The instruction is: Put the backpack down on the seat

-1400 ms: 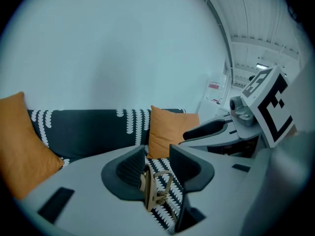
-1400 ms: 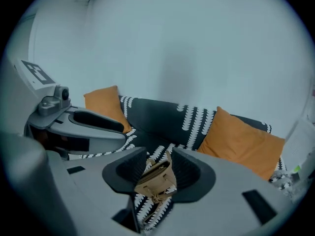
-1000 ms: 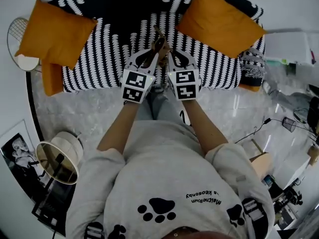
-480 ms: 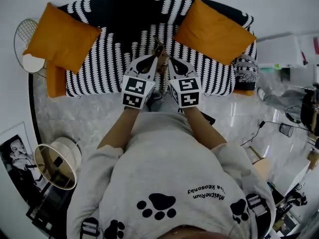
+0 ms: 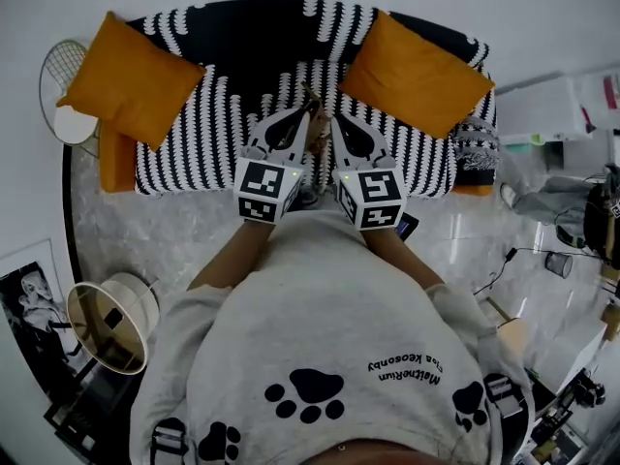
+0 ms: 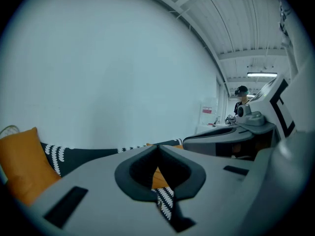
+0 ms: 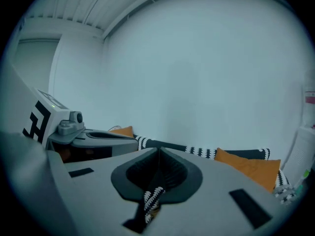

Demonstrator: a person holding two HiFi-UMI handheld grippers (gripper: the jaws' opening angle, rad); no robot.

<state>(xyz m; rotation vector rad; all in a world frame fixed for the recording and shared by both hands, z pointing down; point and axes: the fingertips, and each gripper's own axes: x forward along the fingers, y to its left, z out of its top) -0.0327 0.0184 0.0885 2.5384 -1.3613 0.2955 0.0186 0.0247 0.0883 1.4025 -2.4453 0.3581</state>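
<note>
I stand facing a sofa covered in a black-and-white striped throw. Dark buckled straps lie over my shoulders at the bottom of the head view; the backpack itself is hidden. My left gripper and right gripper are side by side over the seat's front edge, both shut. A small brown thing shows between their tips; I cannot tell what it is. In the left gripper view the left gripper has its jaws together, with only sofa pattern showing through the gap. The right gripper looks the same in its own view.
Orange cushions lean at both ends of the sofa, and a patterned knit cushion lies at its right end. A wire side table, a lamp shade and a framed picture stand at the left. Cables and gear lie on the floor at the right.
Both grippers have drawn back from over the seat toward my chest. The sofa sits a little lower and farther in the head view.
</note>
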